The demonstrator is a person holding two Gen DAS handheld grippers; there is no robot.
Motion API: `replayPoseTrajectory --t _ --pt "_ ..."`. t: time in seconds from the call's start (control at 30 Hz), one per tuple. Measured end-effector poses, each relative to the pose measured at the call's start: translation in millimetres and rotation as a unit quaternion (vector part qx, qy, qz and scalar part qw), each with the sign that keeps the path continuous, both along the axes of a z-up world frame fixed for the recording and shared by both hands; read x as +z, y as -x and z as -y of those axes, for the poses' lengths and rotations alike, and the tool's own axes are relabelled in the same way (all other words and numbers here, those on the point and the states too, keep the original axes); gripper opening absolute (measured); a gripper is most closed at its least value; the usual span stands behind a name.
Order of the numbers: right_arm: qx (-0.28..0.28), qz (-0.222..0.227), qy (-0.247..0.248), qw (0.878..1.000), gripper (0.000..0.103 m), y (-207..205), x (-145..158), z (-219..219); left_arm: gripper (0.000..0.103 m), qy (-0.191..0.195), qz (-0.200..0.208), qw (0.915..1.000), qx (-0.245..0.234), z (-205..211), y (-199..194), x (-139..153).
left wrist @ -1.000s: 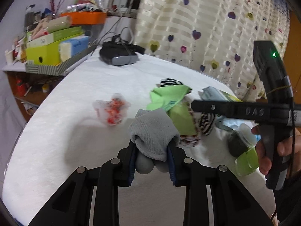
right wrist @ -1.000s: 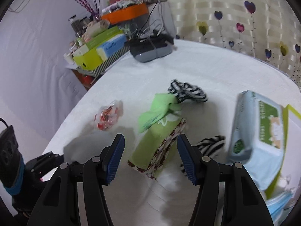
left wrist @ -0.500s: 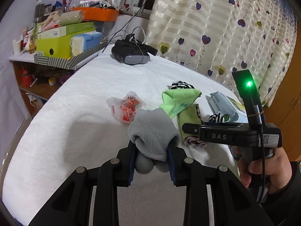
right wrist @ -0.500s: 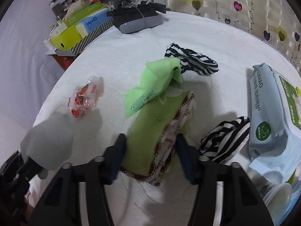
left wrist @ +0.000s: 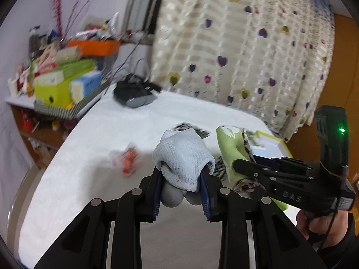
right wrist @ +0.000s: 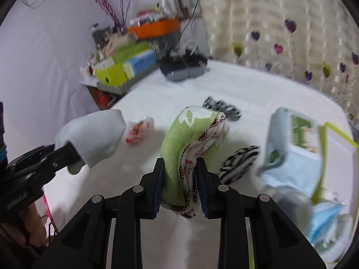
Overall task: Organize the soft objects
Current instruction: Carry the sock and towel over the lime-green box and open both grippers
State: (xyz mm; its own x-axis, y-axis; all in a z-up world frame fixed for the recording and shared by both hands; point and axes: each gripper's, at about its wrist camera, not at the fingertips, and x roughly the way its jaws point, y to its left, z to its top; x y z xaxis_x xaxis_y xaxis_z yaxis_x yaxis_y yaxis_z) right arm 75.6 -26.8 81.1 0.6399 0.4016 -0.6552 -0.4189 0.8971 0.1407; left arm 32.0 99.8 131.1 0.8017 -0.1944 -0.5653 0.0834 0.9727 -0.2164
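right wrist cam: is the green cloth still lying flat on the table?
No, the green cloth stands bunched between the right gripper fingers, which are closing on it, lifted off the white table.

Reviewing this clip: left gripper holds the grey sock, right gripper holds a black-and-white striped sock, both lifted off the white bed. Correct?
Not quite. The right gripper is closing on the green cloth with red-stitched trim, as the right wrist view shows; the striped socks lie on the bed. The left gripper does hold the grey sock.

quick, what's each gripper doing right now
Left gripper: shut on the grey sock.
Right gripper: jaws closing, pads already pressing the green cloth.
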Motion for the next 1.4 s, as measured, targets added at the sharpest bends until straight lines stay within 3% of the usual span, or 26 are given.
replayPoseTrajectory --t 0.3,0.8,1.13,1.4 --pt "-0.061 0.059 -0.010 0.996 0.029 33 31 69 0.028 -0.015 0.027 0.9957 -0.088 85 -13 29" --pt "-0.187 0.052 -0.037 0.980 0.029 36 24 195 0.028 -0.054 0.023 0.9720 -0.228 224 -65 33" --pt "-0.235 0.035 -0.008 0.971 0.029 21 10 239 0.028 -0.053 -0.019 0.9626 -0.265 288 -113 10" --pt "-0.243 -0.008 -0.011 0.970 0.029 -6 -18 264 0.028 -0.070 -0.083 0.9547 -0.277 317 -147 -25"
